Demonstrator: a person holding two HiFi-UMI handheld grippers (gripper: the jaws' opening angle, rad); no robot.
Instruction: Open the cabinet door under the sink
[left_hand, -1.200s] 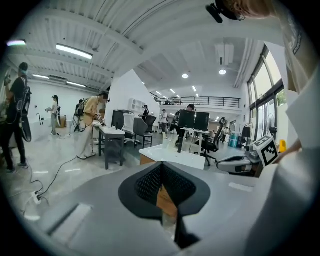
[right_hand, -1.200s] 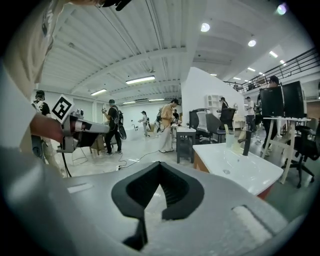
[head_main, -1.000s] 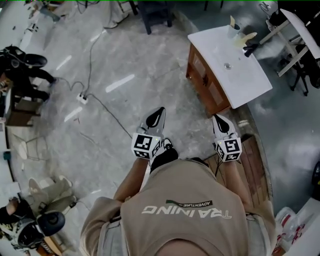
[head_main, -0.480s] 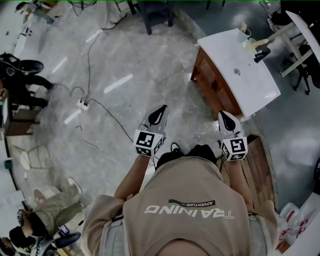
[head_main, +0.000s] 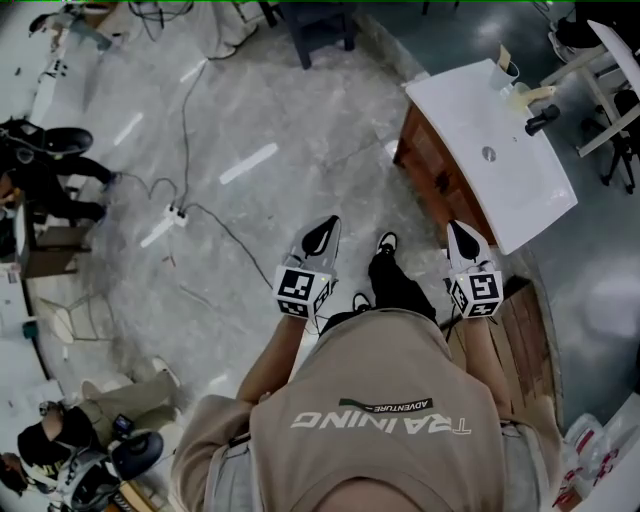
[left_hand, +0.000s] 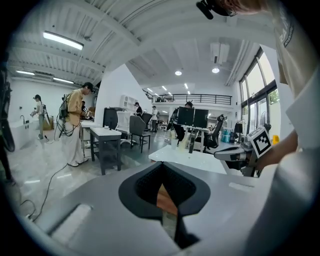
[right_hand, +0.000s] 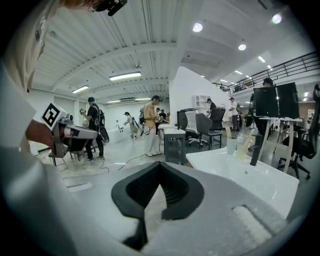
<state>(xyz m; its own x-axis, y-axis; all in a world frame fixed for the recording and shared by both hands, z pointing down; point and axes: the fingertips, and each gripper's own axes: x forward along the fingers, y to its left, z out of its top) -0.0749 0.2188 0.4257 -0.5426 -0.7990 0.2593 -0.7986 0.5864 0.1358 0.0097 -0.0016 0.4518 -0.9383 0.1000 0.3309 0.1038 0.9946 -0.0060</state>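
Observation:
The sink cabinet stands at the upper right of the head view, with a white sink top (head_main: 490, 150) and brown wooden doors (head_main: 432, 182) that are closed and face the open floor. My left gripper (head_main: 322, 230) is shut and empty, held over the floor well left of the cabinet. My right gripper (head_main: 461, 236) is shut and empty too, just short of the cabinet's near corner. In the right gripper view the jaws (right_hand: 160, 167) meet, with the sink top (right_hand: 245, 175) and black faucet (right_hand: 256, 145) ahead to the right. In the left gripper view the jaws (left_hand: 162, 167) meet before the sink top (left_hand: 195, 157).
A power strip (head_main: 172, 215) and its cable lie on the marble floor to the left. A wooden platform (head_main: 520, 340) lies by the cabinet's near end. A dark chair (head_main: 315, 30) stands at the top, and people stand and sit at the left edge (head_main: 40, 170).
The cabinet has shifted right and nearer in the head view as the person walks. Both grippers stay shut and travel with the body. A shoe now shows between them.

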